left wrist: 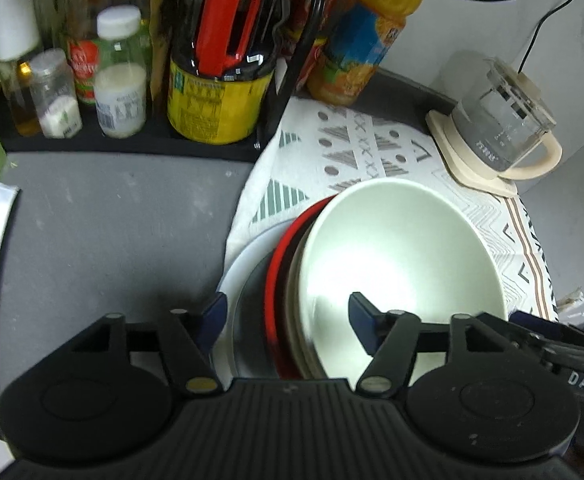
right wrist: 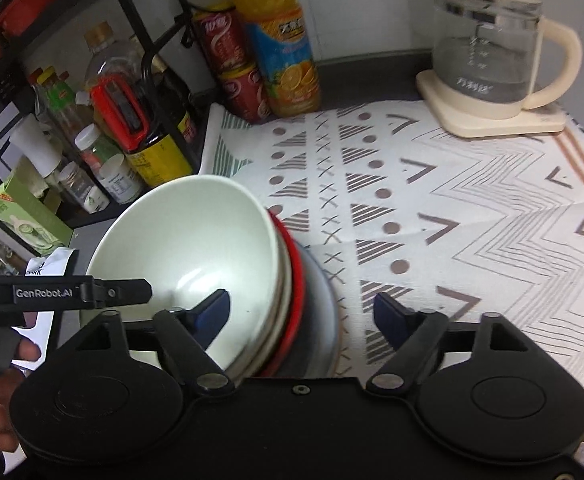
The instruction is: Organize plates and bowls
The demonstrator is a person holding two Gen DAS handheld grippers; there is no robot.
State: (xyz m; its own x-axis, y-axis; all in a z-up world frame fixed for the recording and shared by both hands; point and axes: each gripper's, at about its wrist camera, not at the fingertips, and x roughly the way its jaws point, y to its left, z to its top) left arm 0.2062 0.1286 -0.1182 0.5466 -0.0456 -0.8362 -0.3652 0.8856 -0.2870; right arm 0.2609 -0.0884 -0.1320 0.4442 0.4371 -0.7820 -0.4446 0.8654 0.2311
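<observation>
A pale green bowl [left wrist: 400, 264] [right wrist: 188, 240] tops a nested stack on a patterned cloth [right wrist: 452, 220]. Under it come a beige bowl, a red dish [left wrist: 270, 292] [right wrist: 296, 280], a grey plate [left wrist: 248, 312] [right wrist: 320, 312] and a white plate [left wrist: 232, 268]. My left gripper [left wrist: 288, 316] is open and straddles the stack's left rim, one finger inside the bowl and one outside the plates. My right gripper [right wrist: 302, 316] is open too, straddling the right rim with its outer finger over the cloth. No pad presses on a dish.
A glass kettle [right wrist: 488, 48] [left wrist: 504, 128] on a cream base stands at the back right. An orange juice bottle [right wrist: 276, 40] and red cans [right wrist: 232, 60] line the wall. A black rack [left wrist: 132, 144] of bottles and jars fills the left, with a green box [right wrist: 24, 216] beside it.
</observation>
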